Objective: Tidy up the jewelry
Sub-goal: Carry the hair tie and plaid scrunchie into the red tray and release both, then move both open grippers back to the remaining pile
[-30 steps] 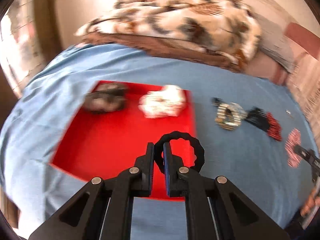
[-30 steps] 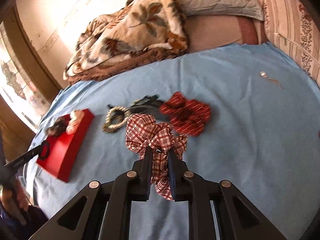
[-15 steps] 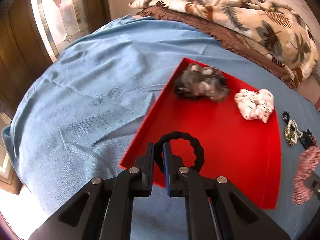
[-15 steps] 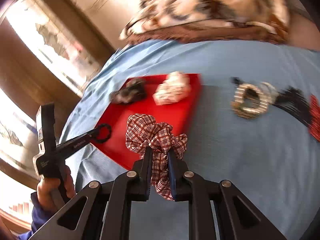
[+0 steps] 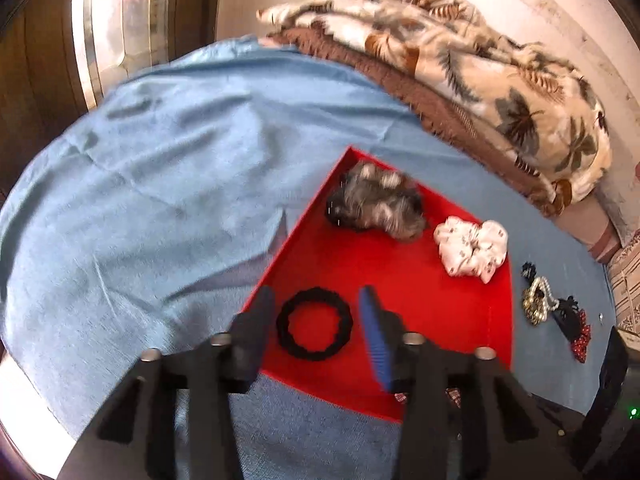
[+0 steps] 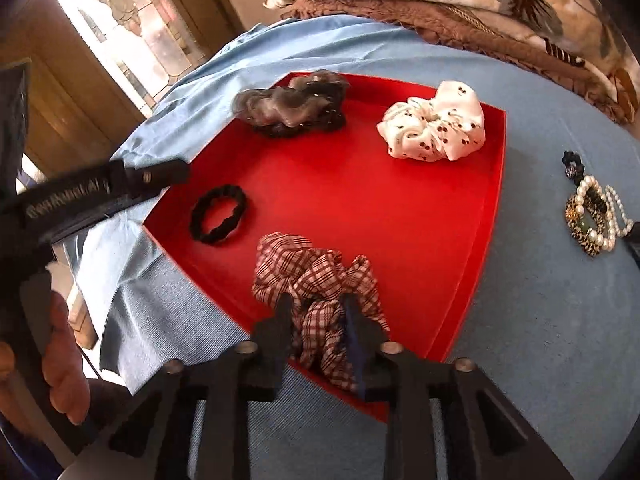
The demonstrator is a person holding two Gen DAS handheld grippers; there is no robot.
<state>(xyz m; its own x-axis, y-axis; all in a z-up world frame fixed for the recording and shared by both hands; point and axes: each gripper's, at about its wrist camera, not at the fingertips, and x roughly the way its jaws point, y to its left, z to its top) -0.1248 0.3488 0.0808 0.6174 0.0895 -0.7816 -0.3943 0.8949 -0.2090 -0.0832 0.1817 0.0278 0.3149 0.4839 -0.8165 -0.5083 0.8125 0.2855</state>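
A blue bedsheet (image 6: 540,320) carries the red tray (image 6: 400,208). Nearest, my right gripper (image 6: 316,320) is parting around the plaid scrunchie (image 6: 316,280) at the tray's near edge; its tail drapes over the rim, so I judge it could slide out or snag as I withdraw. My left gripper (image 5: 316,320) gapes wide above the black hair tie (image 5: 314,329), lying free near the tray's left corner. Farther back sit a grey scrunchie (image 6: 292,104) and white scrunchie (image 6: 436,128).
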